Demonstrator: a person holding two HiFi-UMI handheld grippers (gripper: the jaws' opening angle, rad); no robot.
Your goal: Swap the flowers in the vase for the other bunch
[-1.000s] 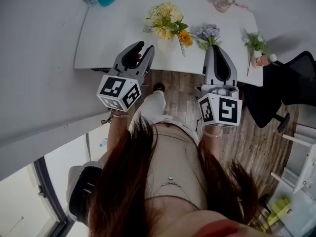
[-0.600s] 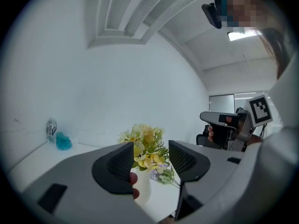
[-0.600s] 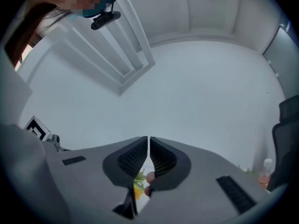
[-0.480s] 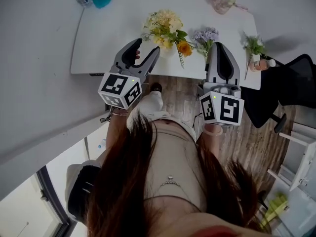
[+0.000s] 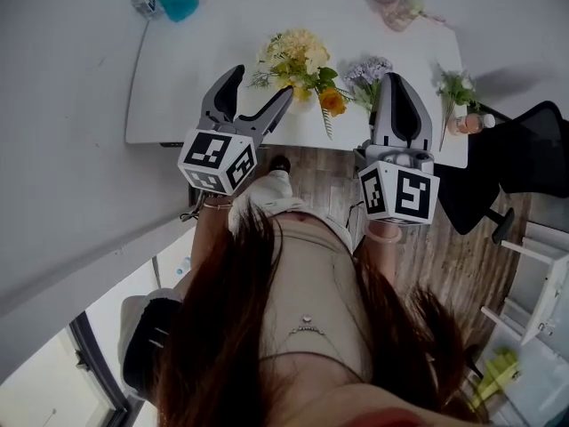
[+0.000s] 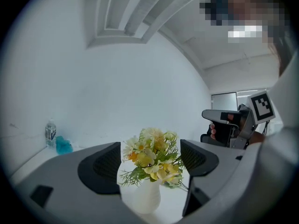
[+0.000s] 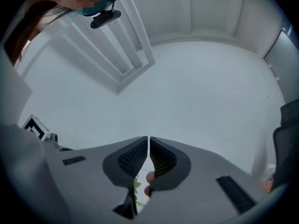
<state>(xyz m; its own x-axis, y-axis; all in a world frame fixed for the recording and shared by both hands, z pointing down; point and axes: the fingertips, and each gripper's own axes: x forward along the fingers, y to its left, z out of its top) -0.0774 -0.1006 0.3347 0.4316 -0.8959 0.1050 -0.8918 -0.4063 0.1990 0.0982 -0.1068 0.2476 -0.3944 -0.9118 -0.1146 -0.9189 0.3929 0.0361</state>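
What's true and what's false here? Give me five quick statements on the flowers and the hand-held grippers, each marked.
1. The left hand-held gripper has its jaws apart. True. They have just been opening, and the yellow bunch shows between them, not gripped.
2. The right hand-held gripper is wide open. False: its jaws are together.
3. The yellow bunch stands in a white vase. True.
4. The purple bunch is in that vase too. False: it is outside the vase, to the right of the yellow bunch in the head view.
5. The table is black. False: it is white.
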